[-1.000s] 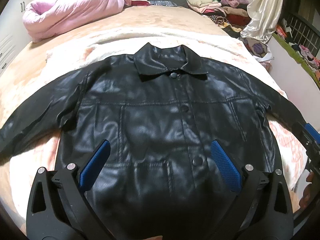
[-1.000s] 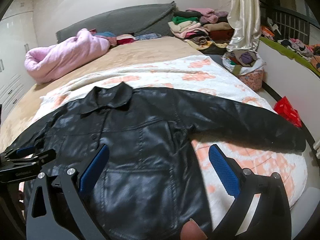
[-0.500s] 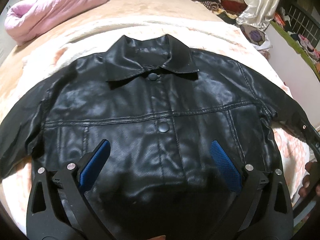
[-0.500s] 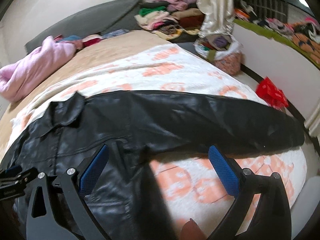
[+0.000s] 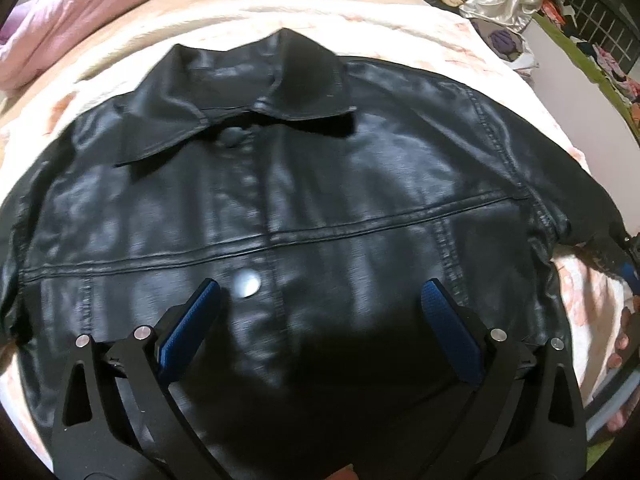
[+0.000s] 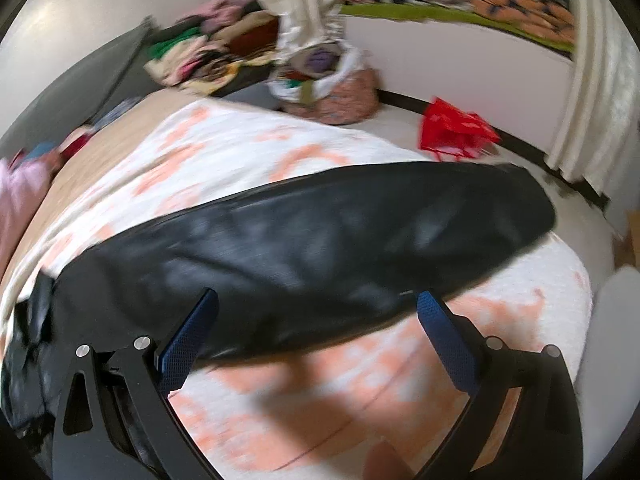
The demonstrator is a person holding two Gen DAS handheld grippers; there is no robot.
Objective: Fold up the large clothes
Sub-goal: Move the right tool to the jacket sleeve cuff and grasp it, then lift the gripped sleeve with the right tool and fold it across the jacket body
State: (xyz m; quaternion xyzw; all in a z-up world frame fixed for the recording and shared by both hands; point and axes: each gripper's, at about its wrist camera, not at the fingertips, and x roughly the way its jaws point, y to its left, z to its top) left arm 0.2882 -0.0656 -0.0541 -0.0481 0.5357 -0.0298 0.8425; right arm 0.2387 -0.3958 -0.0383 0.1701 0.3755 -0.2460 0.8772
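The left gripper [image 5: 320, 320] has black skeletal arms with triangular cut-outs; silver round screws sit at the joints. The right gripper [image 6: 318, 320] matches it; both carry blue textured pads [image 5: 188, 330].

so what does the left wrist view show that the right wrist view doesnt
Only the left wrist view shows the jacket's collar, its front snaps and chest seam, with the open left tongs over the chest.

Only the right wrist view shows the full outstretched sleeve, the red bag on the floor, the basket of clothes, and the open right tongs at the sleeve.

Both show the black jacket lying on the floral blanket.
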